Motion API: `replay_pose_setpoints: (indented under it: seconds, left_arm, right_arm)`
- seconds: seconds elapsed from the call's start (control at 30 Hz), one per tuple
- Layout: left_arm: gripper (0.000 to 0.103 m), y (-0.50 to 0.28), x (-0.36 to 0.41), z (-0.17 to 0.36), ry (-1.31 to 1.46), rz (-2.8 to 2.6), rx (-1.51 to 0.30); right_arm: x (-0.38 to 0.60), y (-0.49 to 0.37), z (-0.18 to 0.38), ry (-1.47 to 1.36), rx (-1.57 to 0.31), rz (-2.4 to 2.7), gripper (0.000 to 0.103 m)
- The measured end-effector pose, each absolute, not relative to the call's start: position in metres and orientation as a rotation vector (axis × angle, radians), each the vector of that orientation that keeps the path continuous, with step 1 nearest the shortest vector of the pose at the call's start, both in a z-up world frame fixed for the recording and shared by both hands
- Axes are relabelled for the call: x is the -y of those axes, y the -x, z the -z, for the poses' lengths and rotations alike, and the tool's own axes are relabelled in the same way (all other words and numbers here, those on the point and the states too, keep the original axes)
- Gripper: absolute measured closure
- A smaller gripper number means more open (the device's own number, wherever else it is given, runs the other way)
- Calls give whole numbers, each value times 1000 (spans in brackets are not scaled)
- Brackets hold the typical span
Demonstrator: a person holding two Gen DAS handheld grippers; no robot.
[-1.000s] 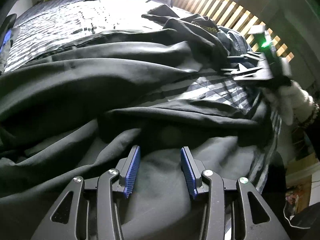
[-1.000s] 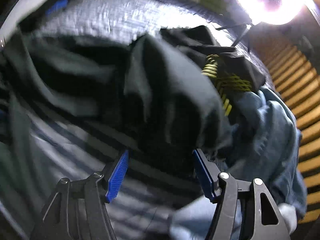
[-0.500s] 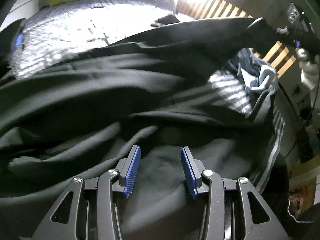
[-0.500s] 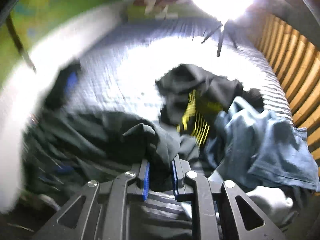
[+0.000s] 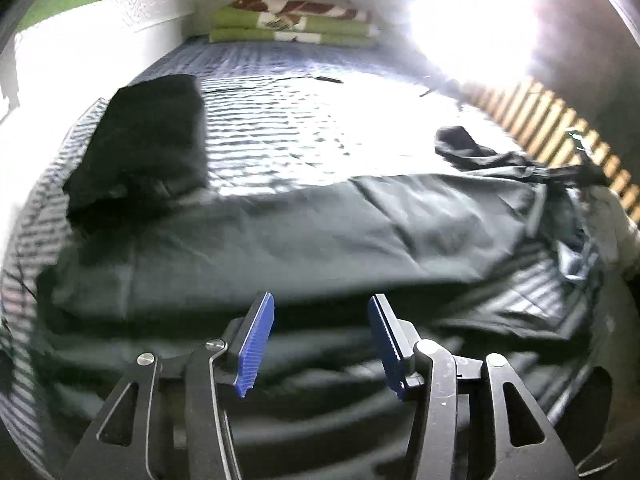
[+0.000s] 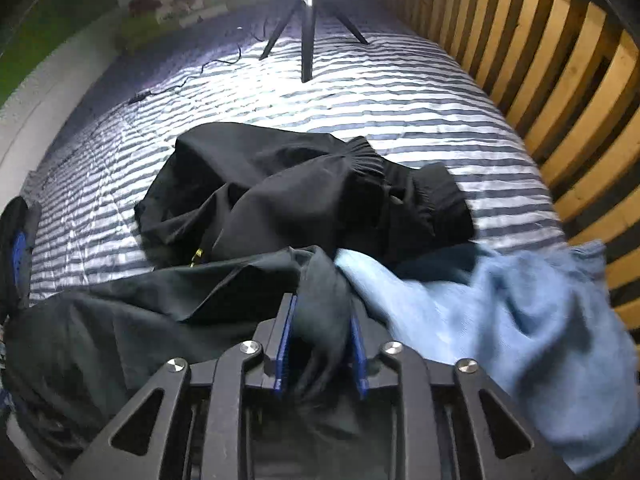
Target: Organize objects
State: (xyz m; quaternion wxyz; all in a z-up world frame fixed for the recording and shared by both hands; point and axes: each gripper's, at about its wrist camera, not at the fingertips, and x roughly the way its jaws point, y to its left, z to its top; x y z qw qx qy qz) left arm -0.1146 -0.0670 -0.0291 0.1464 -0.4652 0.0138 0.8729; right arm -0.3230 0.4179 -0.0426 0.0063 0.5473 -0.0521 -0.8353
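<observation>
Two views along hand-held tongs look down on a bed covered with a blue-and-white striped quilt (image 6: 400, 92).

In the left wrist view, the left gripper (image 5: 322, 344) hangs above a large dark grey-green garment (image 5: 320, 236) spread in a broad flat band across the near part of the bed. Its blue ribbed pads stand apart and are widening; no cloth sits between them, only the garment lying below. A folded black garment (image 5: 148, 136) rests on the quilt at the far left. A stack of folded green, white and brown blankets (image 5: 292, 20) lies at the head of the bed. A strong lamp glares white at upper right, beside a wooden slatted rail (image 5: 560, 136).

In the right wrist view, the right gripper (image 6: 320, 344) has a bunched fold of the same dark garment between its blue pads, which press on it though the jaws are easing open. Just right of it lies a crumpled light blue cloth (image 6: 500, 328). Behind, a rumpled pair of black trousers with an elastic waistband (image 6: 304, 192) lies on the quilt. The black legs of a tripod (image 6: 306, 40) stand farther back, with a thin cable trailing left.
</observation>
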Motion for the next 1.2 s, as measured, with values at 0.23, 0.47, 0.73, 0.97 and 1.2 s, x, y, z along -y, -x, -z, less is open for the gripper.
replay_pose_setpoints:
  seconds: [0.23,0.47,0.73,0.97,1.2]
  left_arm:
    - [46,210,37,56,1447,-2423,-114]
    - [46,229,-29,102,1470,-2312,-209]
    - [46,246,-52,134,1538,-2333,-331]
    - [45,250,-45,119,1488,-2447,-339]
    - [44,260,-46,122,1494,-2426,-345]
  right_arm:
    - [-446,294,19,-1507,268,2609,59]
    - [-453,277,3,-1414,206,2613,54]
    - [-399,314,26,-1413,-213,2600,46]
    - [-427,346,23,-1460,-120,2823,45]
    - [-420,301,3,-1330,-130,2788,45]
